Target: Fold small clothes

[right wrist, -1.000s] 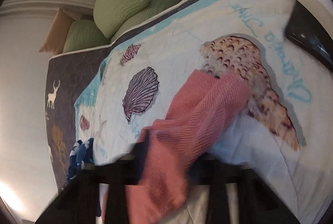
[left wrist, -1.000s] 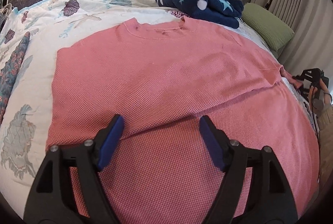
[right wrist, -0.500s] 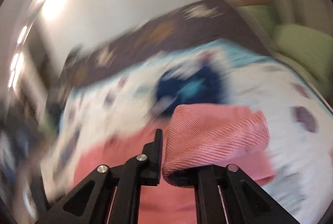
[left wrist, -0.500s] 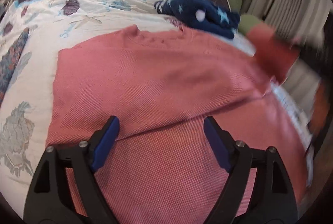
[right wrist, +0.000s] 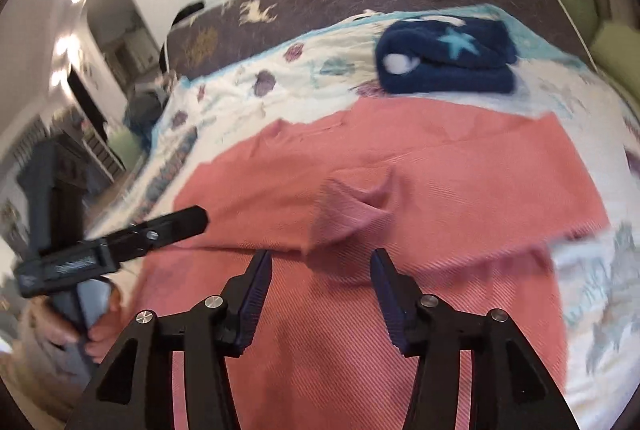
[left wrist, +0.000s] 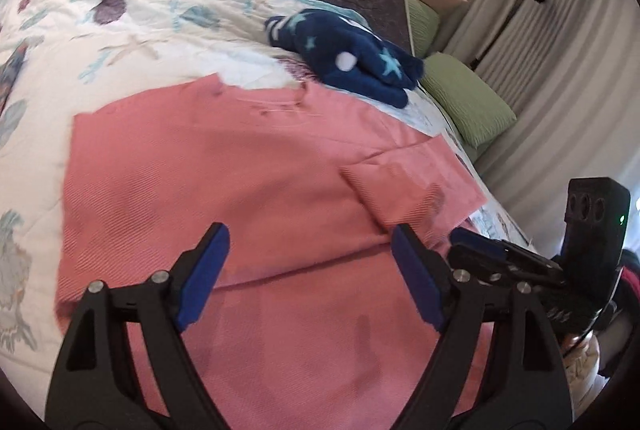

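Blue-padded black tongs frame both views. The left gripper [left wrist: 308, 274] stands wide apart with nothing between its pads, hovering above the lower half of the pink waffle-knit shirt [left wrist: 224, 182], which lies spread flat on the bed just beyond and beneath its fingers. The right gripper [right wrist: 320, 290] has its jaws opening, about half apart, with no cloth between them; the shirt's short sleeve [right wrist: 356, 218] lies folded inward onto the body of the shirt just ahead of its tips, a little rumpled. Each tool appears at the edge of the other's view, close beside it. Past the shirt's neckline, a folded navy fleece garment with pale blue stars [left wrist: 352, 58] rests on the white seashell-print quilt [left wrist: 132, 30]. Green ribbed pillows [left wrist: 464, 98] sit beside the bed.
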The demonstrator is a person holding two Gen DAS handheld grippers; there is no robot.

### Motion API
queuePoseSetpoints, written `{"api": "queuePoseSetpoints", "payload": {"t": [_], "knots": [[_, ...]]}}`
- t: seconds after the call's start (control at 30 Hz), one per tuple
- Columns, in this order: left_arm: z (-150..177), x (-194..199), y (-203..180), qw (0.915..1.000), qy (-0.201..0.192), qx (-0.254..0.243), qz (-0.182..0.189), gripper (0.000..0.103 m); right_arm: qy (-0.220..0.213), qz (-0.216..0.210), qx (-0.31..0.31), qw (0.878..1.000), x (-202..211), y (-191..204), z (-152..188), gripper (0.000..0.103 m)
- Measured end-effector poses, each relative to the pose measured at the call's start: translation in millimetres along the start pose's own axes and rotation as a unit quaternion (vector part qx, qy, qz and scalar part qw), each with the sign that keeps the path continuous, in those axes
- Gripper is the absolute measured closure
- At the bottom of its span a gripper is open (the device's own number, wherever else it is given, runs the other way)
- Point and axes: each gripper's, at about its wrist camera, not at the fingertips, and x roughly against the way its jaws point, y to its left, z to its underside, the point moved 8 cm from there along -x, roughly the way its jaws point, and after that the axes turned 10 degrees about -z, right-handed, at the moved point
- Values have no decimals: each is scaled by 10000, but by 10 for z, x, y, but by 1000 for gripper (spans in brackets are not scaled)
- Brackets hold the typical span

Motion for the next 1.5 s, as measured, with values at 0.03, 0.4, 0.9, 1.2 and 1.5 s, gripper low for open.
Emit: {"api": "queuePoseSetpoints", "payload": {"t": [0.03, 0.4, 0.9, 1.2, 1.5], "knots": [[-11, -16, -42, 10000, 6, -72, -6, 20, -100, -64, -215, 9997, 93, -72, 10, 50], [-57, -383, -953, 9869, 10, -1591, -266, 62, -892, 398, -1642, 9816, 635, -775, 70, 50], [-138, 351, 673, 9942, -469, 594, -764, 98, -745, 489, -1592, 9832, 552, -794, 168, 48], [147, 159, 840, 9902, -209, 1061, -888, 69, -638, 688, -1409, 9856, 496, -762, 199, 44], [78, 145, 900, 9901, -190, 989, -976, 33, -644, 666, -1316, 9870, 424, -761, 234, 36]]}}
